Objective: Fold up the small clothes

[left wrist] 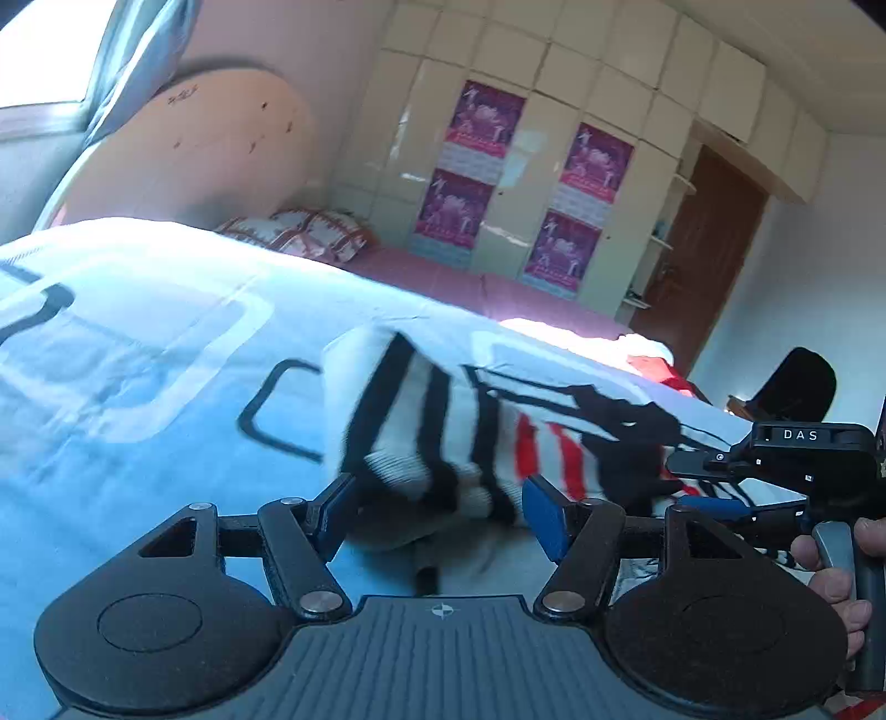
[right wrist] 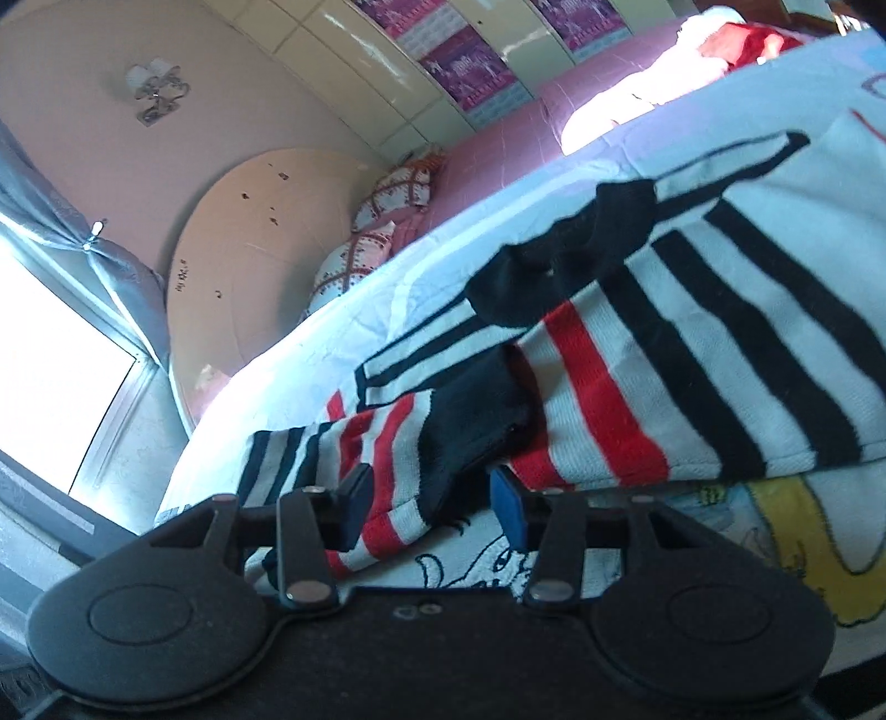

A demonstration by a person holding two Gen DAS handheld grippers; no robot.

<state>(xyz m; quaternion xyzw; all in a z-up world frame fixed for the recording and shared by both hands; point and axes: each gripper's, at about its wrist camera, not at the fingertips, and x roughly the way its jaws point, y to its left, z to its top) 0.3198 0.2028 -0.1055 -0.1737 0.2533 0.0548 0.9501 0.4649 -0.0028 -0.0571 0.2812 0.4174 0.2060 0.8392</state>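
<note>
A small knit sweater (left wrist: 432, 421), white with black and red stripes and a black collar, lies on a light blue printed bedsheet (left wrist: 138, 343). My left gripper (left wrist: 443, 509) is open, its blue pads either side of a raised striped cuff edge, not closed on it. My right gripper (right wrist: 432, 504) is open around a striped sleeve with a black cuff (right wrist: 465, 421); the sweater body (right wrist: 720, 332) spreads to the right. The right gripper also shows at the right edge of the left wrist view (left wrist: 775, 471), low over the sweater.
The bed runs back to patterned pillows (left wrist: 310, 232) and a rounded headboard (left wrist: 194, 149). A cream wardrobe with purple posters (left wrist: 498, 183) and a brown door (left wrist: 703, 249) stand behind. A red and white cloth (right wrist: 736, 39) lies at the far bed edge. A window (right wrist: 50, 387) is at left.
</note>
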